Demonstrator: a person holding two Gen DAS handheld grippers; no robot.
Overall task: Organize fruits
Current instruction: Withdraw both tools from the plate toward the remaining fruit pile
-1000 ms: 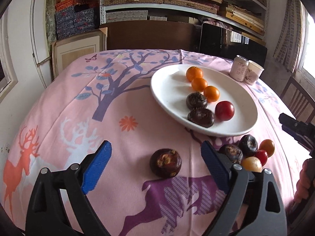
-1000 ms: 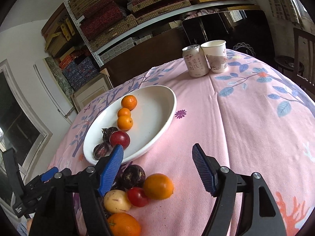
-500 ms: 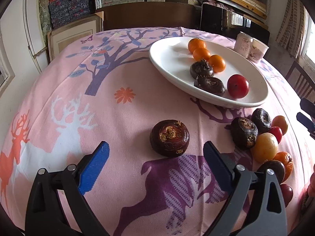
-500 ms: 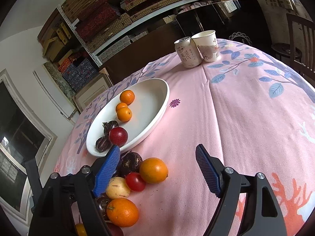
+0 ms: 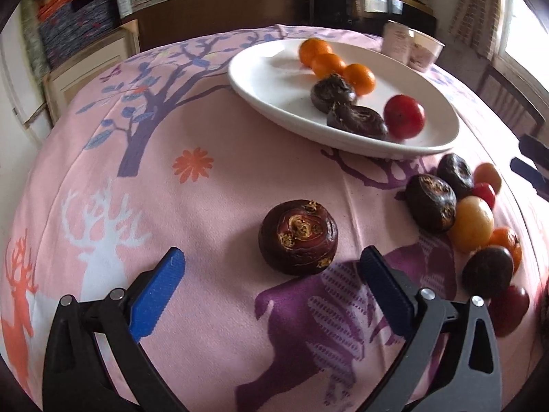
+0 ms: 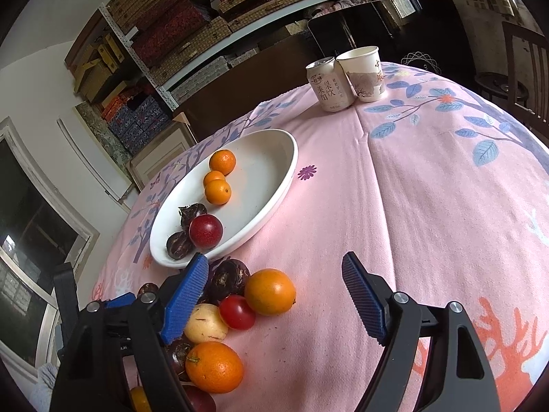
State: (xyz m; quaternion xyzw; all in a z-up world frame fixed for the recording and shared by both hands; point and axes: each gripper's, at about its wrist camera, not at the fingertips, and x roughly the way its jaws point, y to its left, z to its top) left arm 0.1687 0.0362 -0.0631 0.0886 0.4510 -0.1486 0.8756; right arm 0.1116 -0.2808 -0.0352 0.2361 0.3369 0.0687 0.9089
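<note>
Pink worktop [image 5: 212,130]: six fruits sit on your white plate [image 5: 260,79]; a loose pile [image 6: 240,305] remains beside it. Your left tool [image 5: 271,274], empty, has just been opening before a lone water chestnut [image 5: 298,237]. Your right tool [image 6: 274,288] stands open, empty.

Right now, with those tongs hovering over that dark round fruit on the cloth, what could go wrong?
Two risks, as I judge it. The lone dark fruit is round, so the open left tongs might nudge it into rolling instead of gripping it. The heap by the white plate is tight: the right tongs could knock the orange or the small tomato loose.
</note>
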